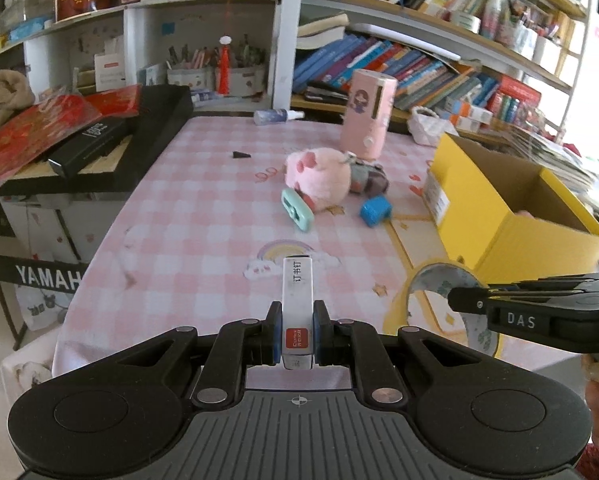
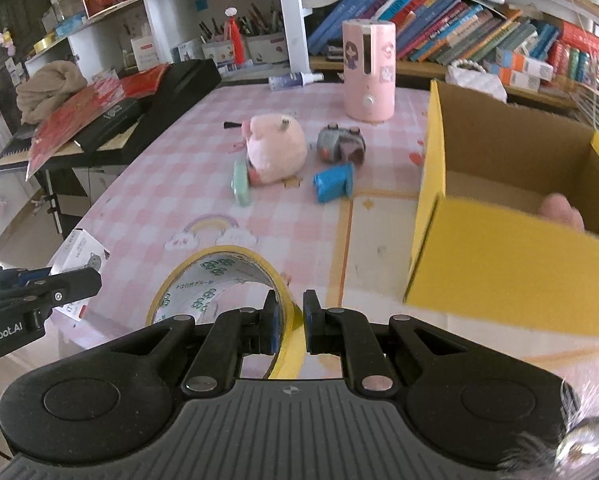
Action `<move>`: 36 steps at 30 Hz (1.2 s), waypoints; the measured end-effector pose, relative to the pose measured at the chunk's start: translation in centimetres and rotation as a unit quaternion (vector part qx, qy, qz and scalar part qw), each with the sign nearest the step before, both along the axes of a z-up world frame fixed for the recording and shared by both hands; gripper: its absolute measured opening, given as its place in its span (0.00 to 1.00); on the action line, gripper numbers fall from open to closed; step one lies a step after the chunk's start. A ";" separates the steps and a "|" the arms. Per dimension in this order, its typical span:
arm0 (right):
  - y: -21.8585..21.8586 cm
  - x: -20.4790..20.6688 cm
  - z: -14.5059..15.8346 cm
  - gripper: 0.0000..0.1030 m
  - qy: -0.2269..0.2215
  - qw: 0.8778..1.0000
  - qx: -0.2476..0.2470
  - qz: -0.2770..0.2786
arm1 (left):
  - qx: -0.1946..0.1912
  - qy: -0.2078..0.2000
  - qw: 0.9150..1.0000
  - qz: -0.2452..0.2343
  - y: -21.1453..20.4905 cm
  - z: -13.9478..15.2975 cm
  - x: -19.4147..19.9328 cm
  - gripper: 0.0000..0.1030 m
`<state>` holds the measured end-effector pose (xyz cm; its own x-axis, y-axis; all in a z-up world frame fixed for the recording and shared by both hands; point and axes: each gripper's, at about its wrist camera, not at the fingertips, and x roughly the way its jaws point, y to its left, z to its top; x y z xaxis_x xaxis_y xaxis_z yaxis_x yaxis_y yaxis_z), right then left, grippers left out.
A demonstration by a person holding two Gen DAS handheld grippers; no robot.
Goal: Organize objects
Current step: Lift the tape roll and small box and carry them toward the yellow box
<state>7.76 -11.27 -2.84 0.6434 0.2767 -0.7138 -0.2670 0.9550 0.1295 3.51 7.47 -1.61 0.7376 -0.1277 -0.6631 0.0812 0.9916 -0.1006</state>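
Note:
My left gripper [image 1: 296, 320] is shut on a small white staples box [image 1: 296, 300] with a red label, held above the near table edge. My right gripper [image 2: 289, 312] is shut on the rim of a yellow tape roll [image 2: 219, 280], also seen in the left wrist view [image 1: 439, 292]. The open yellow cardboard box [image 2: 499, 256] stands at the right with a pink item [image 2: 559, 210] inside. A pink plush pig [image 2: 273, 148], a mint green object [image 2: 241, 186], a blue object [image 2: 333, 182] and a grey toy [image 2: 341, 144] lie mid-table.
A tall pink cylinder [image 2: 368, 68] and a small spray bottle [image 2: 295, 79] stand at the table's far side. A black keyboard [image 2: 147, 108] with red packets lies to the left. Bookshelves fill the back. A small black piece [image 1: 240, 155] lies on the pink checked tablecloth [image 1: 179, 220].

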 end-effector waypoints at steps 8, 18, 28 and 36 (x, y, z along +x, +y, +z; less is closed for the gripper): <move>-1.1 -4.2 -0.4 0.11 0.002 1.000 0.009 -0.024 | 0.009 0.000 0.999 -0.034 -1.2 0.1 -3.2 0.12; -3.2 -8.1 -0.7 0.11 0.005 0.997 0.020 -0.071 | 0.013 -0.003 0.996 -0.084 -3.4 0.1 -5.4 0.12; -6.4 -11.1 -1.0 0.11 0.012 0.990 0.025 -0.138 | 0.015 -0.003 0.989 -0.150 -6.5 -0.1 -5.8 0.12; -9.5 -12.9 -1.1 0.11 0.017 0.979 0.025 -0.200 | 0.016 -0.003 0.978 -0.209 -9.7 -0.3 -5.5 0.12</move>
